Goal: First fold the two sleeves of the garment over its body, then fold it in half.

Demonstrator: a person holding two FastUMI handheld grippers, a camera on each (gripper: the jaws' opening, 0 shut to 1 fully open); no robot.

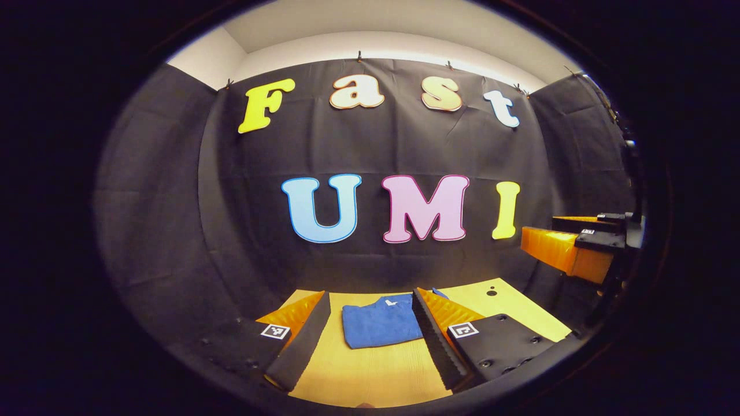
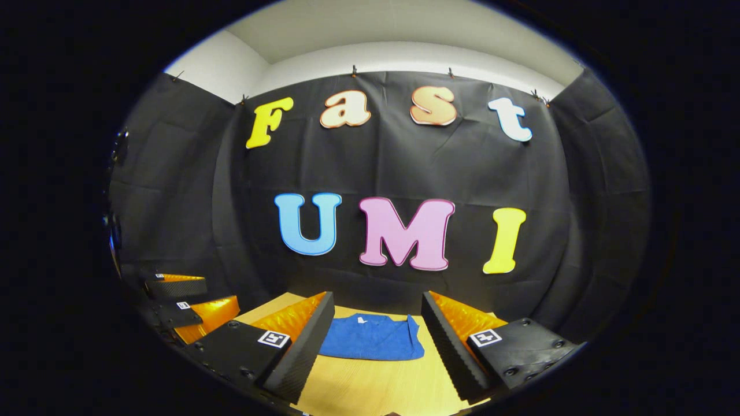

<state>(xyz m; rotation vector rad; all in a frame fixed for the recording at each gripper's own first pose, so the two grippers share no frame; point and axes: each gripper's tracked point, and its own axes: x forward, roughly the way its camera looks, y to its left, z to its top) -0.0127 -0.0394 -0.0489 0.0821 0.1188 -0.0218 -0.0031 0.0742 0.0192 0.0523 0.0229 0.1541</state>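
On the bench (image 1: 370,370), we see the blue garment (image 1: 378,326) lying as a compact folded rectangle with a small white tag at its far edge. In the left gripper view, the left tool (image 1: 370,335) hovers above the bench with its jaws wide apart, holding nothing; the garment appears between its fingers (image 1: 303,341), farther off. The right tool (image 1: 569,248) shows at that view's right edge, raised and well apart from the garment. In the right gripper view, the right tool (image 2: 378,341) likewise stands wide open and empty, the garment (image 2: 373,338) ahead between its fingers. The left tool (image 2: 185,306) appears at lower left.
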